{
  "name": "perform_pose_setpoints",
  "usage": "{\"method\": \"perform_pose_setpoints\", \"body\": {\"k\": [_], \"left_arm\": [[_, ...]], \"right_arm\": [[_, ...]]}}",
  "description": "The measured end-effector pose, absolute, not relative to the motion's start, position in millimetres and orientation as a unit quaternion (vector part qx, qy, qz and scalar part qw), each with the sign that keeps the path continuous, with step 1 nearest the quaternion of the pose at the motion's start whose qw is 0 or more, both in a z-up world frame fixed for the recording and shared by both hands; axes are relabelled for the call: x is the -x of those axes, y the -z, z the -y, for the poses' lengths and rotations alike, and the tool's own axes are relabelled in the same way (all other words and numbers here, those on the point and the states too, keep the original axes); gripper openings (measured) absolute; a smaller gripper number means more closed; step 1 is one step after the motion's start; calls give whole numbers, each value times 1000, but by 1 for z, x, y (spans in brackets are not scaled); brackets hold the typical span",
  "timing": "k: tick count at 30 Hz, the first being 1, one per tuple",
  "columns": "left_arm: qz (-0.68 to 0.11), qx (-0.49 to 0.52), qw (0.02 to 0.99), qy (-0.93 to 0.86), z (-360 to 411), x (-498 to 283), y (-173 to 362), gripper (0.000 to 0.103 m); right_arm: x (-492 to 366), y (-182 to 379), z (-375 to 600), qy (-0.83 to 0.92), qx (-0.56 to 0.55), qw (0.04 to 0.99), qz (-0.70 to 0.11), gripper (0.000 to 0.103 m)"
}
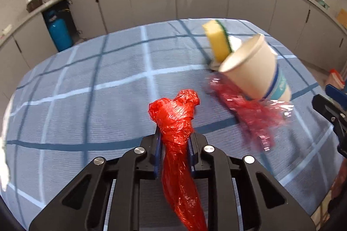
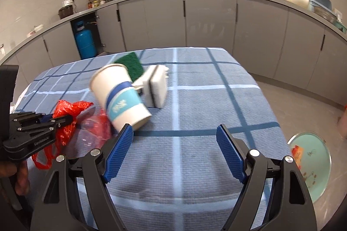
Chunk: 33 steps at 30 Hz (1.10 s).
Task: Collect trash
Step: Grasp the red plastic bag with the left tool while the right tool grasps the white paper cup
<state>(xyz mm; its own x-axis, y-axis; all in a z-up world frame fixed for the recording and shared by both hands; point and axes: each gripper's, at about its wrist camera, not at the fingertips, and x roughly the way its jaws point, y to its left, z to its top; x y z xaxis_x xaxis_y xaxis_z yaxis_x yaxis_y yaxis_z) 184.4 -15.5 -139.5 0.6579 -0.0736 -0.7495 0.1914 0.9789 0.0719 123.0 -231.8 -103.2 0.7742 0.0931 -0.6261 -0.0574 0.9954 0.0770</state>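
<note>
Red plastic bag (image 1: 173,120), thin and crinkled, is pinched tight in the left gripper (image 1: 174,140) over the blue checked tablecloth (image 1: 97,83). Just beside it a paper cup (image 2: 121,96) is tipped over, blurred, with a yellow-and-green sponge (image 1: 216,40) and a white block (image 2: 157,87) behind. Near the cup, the right gripper (image 2: 175,135) stands wide with nothing between its blue pads (image 2: 119,150).
</note>
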Motion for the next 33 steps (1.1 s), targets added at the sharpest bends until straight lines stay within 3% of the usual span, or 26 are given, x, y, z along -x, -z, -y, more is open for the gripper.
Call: {"method": "perform_pose_setpoints", "body": {"k": [11,23,31,33], "left_arm": [[-384,-87,919,33,-13,-195,127,20],[-385,-86,918,33,-17,-201,134,20],[-387,-84,918,38,-18,-203,137,20],[-387,-83,917,37,-20,-203,137,20]], "right_arm": [[-160,96,200,-77,-5,944,-321,78],[-190,113,174,-111,15,926,-361,78],[-198,115,168,-125,12,921,-368,72],[-196,116,166,-124,21,922,-365,66]]}}
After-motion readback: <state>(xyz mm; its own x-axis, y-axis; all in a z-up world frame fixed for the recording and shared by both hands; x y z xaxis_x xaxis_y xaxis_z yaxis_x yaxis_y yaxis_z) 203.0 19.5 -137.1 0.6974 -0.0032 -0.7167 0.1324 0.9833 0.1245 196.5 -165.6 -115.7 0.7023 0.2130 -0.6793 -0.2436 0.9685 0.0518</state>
